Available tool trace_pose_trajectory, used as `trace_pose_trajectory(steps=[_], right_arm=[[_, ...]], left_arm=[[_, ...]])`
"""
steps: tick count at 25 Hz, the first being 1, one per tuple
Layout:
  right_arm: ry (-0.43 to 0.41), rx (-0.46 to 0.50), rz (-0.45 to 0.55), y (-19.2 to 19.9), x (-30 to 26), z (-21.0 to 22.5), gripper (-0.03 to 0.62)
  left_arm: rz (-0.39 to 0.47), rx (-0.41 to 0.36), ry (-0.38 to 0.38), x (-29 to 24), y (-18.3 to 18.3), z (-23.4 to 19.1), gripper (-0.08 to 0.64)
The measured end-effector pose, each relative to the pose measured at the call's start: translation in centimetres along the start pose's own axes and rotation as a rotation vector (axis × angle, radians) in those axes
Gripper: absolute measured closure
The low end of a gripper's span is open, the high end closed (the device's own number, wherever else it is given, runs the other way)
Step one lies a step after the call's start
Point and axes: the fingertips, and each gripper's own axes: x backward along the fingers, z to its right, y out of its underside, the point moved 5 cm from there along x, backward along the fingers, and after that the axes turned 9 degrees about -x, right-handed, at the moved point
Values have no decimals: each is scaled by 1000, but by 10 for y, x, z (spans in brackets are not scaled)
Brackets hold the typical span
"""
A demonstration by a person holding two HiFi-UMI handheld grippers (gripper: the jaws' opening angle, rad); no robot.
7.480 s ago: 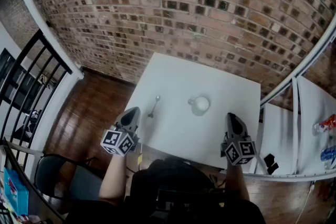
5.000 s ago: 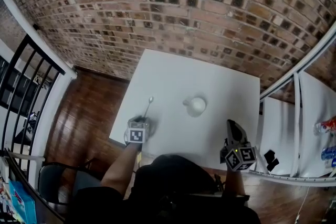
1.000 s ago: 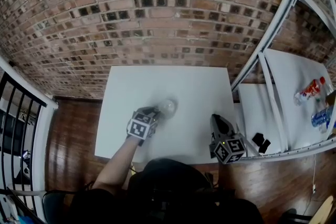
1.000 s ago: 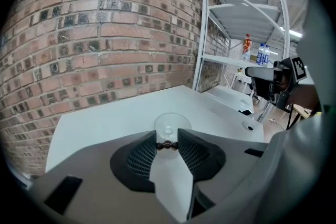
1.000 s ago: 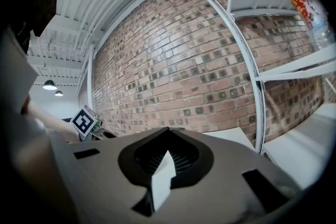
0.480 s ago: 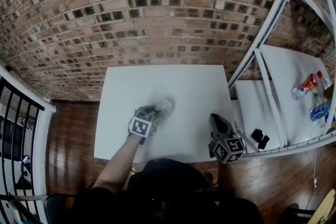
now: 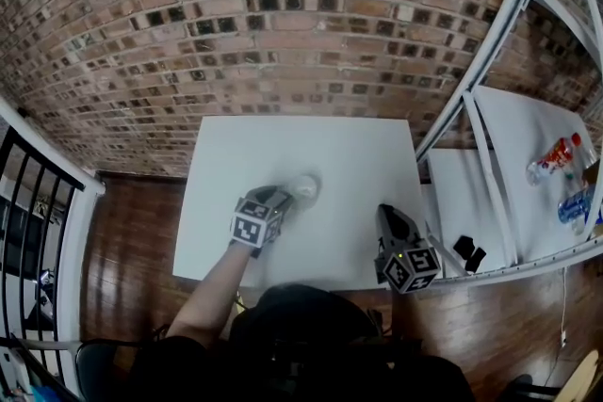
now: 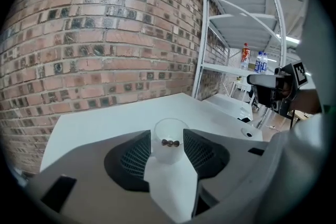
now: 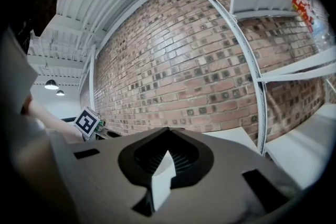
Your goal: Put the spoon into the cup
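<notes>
- Small metal spoon: only a short dark bit shows, at the near rim of the translucent white plastic cup; the rest can't be made out.
- Cup stands upright on the white bench.
- Left tongs flank the cup close, jaws apart and just been opening.
- Right tongs: tips together, nothing between, well apart from the cup.
- Brick wall behind the bench.

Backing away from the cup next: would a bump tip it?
The left gripper has just been opening its jaws, the cup between their tips. Small and translucent, it is probably light and would likely slide on the smooth table. Fairly squat, so tipping seems less likely.
</notes>
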Motion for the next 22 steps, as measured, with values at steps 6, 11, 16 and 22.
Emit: trace_pose_trajectory(steps=[6, 11, 16, 22], right_arm=[[-42, 30, 5, -6, -10, -18, 588], [-74, 41, 5, -8, -19, -29, 588], [-93, 36, 6, -9, -30, -40, 588], [-120, 43, 10, -3, -33, -50, 588]], left_arm=[[100, 27, -55, 34, -22, -16, 362], [238, 37, -183, 87, -41, -38, 480], [260, 100, -309, 140, -32, -59, 557], [425, 121, -400, 206, -19, -64, 557]])
